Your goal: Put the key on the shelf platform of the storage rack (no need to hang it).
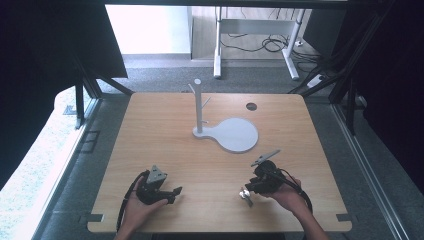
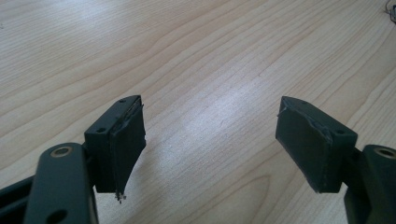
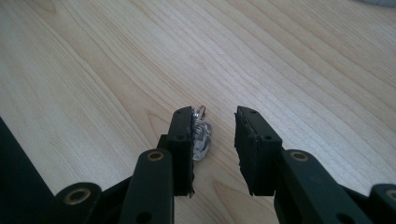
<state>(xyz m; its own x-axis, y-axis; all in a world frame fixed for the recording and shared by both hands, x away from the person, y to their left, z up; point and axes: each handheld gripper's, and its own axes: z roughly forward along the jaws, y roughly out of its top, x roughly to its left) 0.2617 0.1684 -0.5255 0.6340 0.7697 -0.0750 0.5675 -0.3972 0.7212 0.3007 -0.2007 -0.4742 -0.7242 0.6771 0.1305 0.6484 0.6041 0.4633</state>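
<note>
Daylight from far window, glare patch on tabletop (image 2: 205, 121) (gripper views softly blurred), dark side edges.

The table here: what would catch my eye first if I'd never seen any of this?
Probably the white peg stand rising mid-table from its round base. Then the two hand-held grippers near the front edge: the right gripper has a small silvery trinket between its jaws, against one pad, while the left gripper gapes over bare wood.

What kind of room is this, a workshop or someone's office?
Probably a lab or test room set up for recording. A bare wooden table stands between dark curtains, a desk frame with loose cables sits behind it on grey carpet, and a person works over the table with a hand-held gripper in each hand.
</note>
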